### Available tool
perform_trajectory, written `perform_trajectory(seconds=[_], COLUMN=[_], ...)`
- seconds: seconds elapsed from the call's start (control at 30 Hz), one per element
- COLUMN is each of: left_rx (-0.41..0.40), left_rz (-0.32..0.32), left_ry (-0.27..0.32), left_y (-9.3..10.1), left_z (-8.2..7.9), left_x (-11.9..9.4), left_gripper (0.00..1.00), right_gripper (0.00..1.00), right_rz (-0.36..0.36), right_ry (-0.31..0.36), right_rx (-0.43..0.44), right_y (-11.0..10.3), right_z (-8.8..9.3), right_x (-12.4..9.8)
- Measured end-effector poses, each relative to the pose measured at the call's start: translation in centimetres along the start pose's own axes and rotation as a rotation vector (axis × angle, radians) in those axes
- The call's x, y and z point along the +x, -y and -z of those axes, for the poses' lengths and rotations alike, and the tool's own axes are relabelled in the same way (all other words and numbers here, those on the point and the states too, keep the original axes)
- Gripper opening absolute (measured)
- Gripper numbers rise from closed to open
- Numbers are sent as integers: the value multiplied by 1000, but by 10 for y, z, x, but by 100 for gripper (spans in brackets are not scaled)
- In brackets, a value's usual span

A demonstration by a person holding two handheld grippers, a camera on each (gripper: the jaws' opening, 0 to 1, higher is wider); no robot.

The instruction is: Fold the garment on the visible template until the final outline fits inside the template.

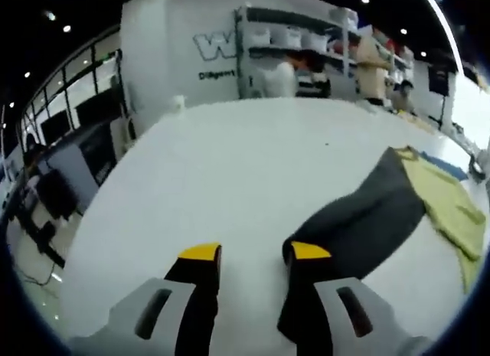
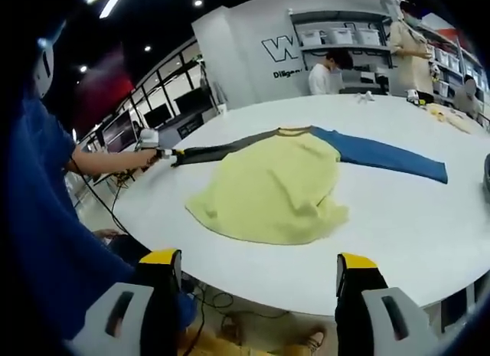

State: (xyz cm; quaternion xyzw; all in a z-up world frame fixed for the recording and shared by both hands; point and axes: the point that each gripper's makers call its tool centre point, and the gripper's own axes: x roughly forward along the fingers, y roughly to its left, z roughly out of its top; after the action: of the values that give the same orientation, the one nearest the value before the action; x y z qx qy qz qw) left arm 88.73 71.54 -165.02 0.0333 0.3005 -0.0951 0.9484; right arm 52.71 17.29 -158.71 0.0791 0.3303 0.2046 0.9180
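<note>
A large outlined letter "W" stands on the white back wall [image 2: 253,50], with a smaller line beneath starting "Dilligen" (the rest is cut off, and blurred in both views).

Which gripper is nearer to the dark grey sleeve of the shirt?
Left. The left gripper is at the cuff of the dark grey sleeve, jaws open around its end. The right gripper hangs off the table's edge, near the yellow hem, apart from that sleeve.
</note>
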Motion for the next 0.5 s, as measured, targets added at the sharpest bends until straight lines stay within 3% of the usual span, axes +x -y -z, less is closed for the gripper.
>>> perform_trajectory(seconds=[0.17,0.27,0.5], left_rx=[31,48,111], left_rz=[-16,-28,-15], left_ry=[0,3,-3], left_y=[-24,-39,-42], left_z=[-8,-14,-10], left_x=[1,-3,-11], left_gripper=[29,31,30], right_gripper=[82,82,82], right_rz=[2,-2,-18], right_ry=[-7,-8,-13], right_rx=[1,-3,-3], right_y=[-4,-9,-15], right_z=[0,-1,-2], right_x=[2,5,14])
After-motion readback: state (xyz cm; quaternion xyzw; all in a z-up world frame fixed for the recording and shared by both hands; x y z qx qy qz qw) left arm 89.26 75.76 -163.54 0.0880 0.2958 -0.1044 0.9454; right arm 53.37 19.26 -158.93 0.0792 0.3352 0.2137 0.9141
